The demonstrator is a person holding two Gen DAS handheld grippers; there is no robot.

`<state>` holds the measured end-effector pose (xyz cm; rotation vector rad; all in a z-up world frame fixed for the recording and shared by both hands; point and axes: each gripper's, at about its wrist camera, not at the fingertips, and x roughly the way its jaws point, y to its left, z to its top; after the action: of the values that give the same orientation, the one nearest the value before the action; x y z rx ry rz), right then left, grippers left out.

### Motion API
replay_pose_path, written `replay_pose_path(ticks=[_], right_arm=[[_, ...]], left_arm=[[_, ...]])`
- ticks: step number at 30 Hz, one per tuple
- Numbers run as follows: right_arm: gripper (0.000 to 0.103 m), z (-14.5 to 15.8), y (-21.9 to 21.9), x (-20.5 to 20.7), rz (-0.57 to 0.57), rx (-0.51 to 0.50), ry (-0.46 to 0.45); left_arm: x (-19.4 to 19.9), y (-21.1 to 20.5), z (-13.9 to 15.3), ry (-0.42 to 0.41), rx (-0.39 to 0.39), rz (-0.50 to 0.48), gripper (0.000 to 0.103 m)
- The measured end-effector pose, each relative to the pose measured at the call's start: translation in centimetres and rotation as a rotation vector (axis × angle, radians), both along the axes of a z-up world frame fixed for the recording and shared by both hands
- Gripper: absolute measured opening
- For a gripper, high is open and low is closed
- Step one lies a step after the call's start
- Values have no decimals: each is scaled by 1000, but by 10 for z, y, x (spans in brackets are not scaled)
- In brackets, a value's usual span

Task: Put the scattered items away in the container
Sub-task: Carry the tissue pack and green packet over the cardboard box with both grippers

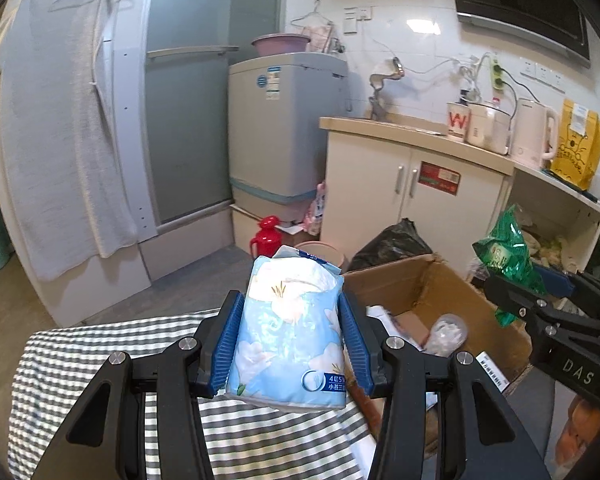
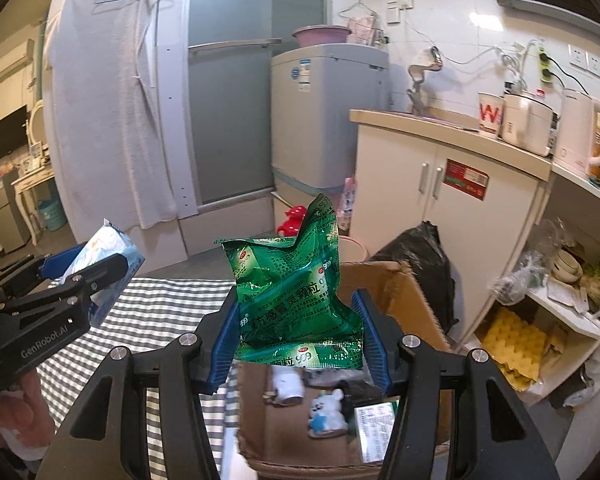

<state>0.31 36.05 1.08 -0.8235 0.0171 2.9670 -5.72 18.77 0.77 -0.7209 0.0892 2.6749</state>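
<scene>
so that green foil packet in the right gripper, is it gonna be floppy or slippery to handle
Probably floppy: the green packet stands crumpled and bent above the right gripper, its top corner folded. Its glossy foil looks slick, so it may slide between the fingers. It seems light, sagging little, and should drop easily into the cardboard box.

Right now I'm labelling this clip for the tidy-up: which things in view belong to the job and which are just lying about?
Part of the job:
- tissue pack, clamped in the left gripper
- green sachet bag, clamped in the right gripper
- cardboard box

Just lying about:
- kettle
- black bin bag
- red flask
- striped cloth
</scene>
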Motion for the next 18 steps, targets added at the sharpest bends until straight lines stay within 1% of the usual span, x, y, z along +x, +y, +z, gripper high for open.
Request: replay_pose_path(ticks=[9, 18], right_arm=[[54, -5, 34, 2, -51, -2, -19], [54, -20, 65, -3, -92, -15, -61]], left_arm=[[-3, 41, 4, 4, 2, -72, 49], [-10, 78, -8, -26, -11, -140, 49]])
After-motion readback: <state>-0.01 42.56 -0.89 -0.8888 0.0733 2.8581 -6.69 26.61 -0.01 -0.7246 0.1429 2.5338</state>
